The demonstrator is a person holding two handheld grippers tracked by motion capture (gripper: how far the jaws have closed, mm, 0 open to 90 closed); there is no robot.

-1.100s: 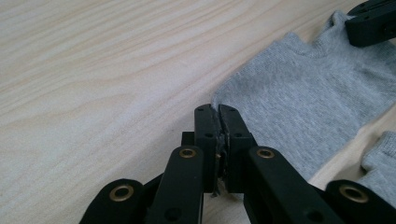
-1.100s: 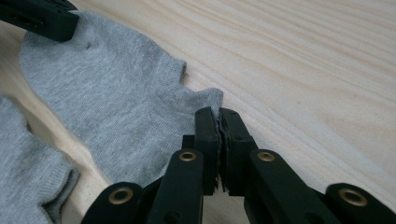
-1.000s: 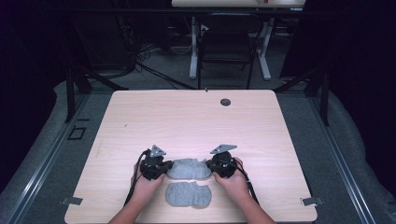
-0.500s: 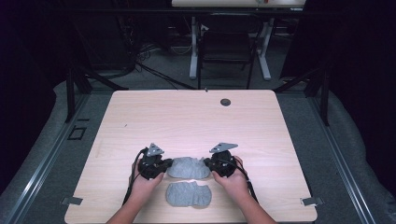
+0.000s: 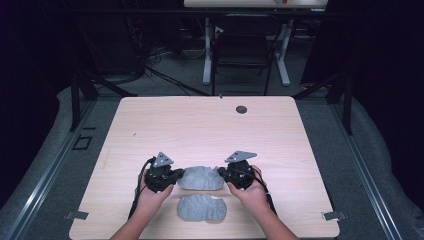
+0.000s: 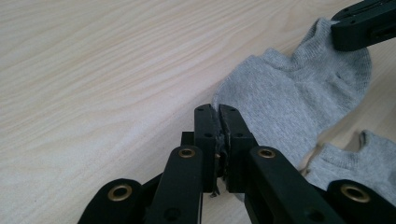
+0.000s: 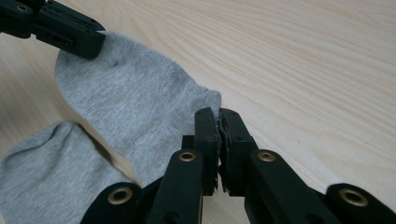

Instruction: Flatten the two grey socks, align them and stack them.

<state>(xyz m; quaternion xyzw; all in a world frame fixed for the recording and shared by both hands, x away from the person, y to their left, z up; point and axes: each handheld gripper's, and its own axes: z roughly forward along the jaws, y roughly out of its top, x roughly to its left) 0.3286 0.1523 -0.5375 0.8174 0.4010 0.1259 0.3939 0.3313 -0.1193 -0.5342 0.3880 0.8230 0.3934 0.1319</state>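
While pinched, sock (image 5: 201, 178) between tools (image 5: 176, 176).

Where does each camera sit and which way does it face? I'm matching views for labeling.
High view: above the person's side, looking forward and down at the table; both hands and tongs enter below.
Left gripper view: rides the left tongs, pinching the far sock.
Right gripper view: rides the right tongs.
Both gripper views share that sock.

The far sock (image 5: 201, 178) has edged slightly away from the person (both ends pinched); grippers moved along.
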